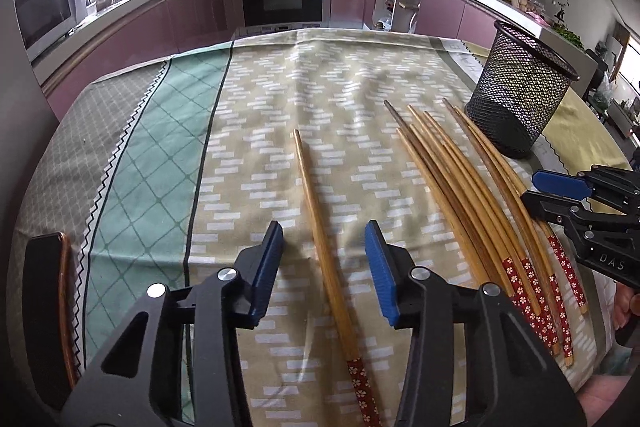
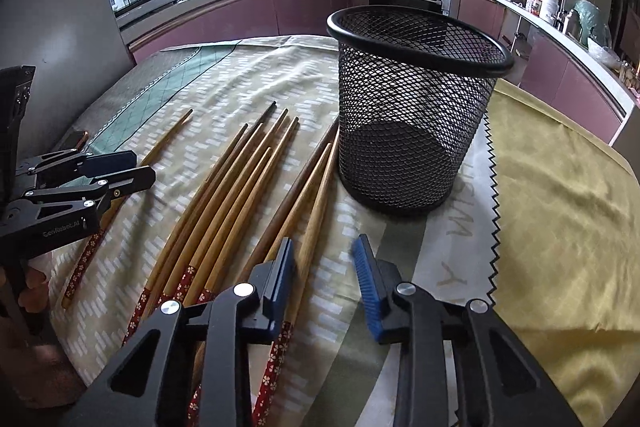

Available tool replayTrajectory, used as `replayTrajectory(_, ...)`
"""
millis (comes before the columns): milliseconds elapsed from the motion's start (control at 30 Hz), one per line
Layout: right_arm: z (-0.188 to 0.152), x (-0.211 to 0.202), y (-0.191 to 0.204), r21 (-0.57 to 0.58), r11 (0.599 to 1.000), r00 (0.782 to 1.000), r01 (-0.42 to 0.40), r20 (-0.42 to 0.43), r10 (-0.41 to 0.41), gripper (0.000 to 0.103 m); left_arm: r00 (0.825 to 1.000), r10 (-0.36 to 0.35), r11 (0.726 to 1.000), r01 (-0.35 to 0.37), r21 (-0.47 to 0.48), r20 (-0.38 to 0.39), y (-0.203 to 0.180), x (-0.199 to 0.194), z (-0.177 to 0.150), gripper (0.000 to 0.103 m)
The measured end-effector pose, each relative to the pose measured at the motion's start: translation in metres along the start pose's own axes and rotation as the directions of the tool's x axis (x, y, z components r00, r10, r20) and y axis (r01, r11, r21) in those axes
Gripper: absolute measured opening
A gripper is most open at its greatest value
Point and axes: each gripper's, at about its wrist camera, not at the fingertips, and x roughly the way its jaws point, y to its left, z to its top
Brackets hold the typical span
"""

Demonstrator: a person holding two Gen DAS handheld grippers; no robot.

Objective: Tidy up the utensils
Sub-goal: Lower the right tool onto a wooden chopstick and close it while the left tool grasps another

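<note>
Chopsticks lie loose on the patterned cloth, and both tongs stand open over them, gripping nothing.

One lone chopstick [image 1: 324,247] runs lengthwise between the spread pads of the left gripper [image 1: 324,267], its red flowered end nearest the camera. Just to that gripper's right lies the fanned bunch of chopsticks [image 1: 472,195], tips pointing away. The right gripper [image 2: 324,283] hovers over the right edge of that bunch [image 2: 224,195], its left pad above the outermost sticks. Ahead of it stands the black mesh cup [image 2: 412,115], upright, the nearest tips reaching its base. The tablecloth [image 1: 256,115] lies under everything.
</note>
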Motion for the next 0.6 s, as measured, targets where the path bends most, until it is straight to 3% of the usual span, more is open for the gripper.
replayTrajectory(200, 0.009, 0.007, 0.000, 0.011, 1.000, 1.000, -0.020, -0.009, 0.020, 0.027, 1.000, 0.000, 1.000, 0.000, 0.009, -0.016, -0.004, 0.003, 0.005, 0.042)
replayTrajectory(333, 0.012, 0.009, -0.003, 0.040, 0.998, 0.999, -0.041, -0.010, 0.041, 0.011, 1.000, -0.005, 1.000, 0.005, -0.009, -0.020, -0.003, 0.004, 0.007, 0.039)
replayTrajectory(400, 0.012, 0.009, -0.007, 0.070, 0.996, 0.998, -0.064, -0.009, 0.064, 0.008, 1.000, -0.015, 1.000, 0.015, -0.024, -0.024, -0.002, 0.004, 0.009, 0.038)
replayTrajectory(533, 0.010, 0.006, -0.013, 0.107, 0.990, 0.996, -0.088, 0.005, 0.088, 0.006, 0.999, -0.026, 0.998, 0.025, -0.050, -0.027, 0.002, 0.004, 0.010, 0.024)
replayTrajectory(600, 0.009, 0.003, -0.013, 0.105, 0.990, 0.996, -0.091, 0.014, 0.090, 0.006, 0.999, -0.037, 0.997, 0.035, -0.064, -0.032, 0.005, 0.003, 0.010, 0.011)
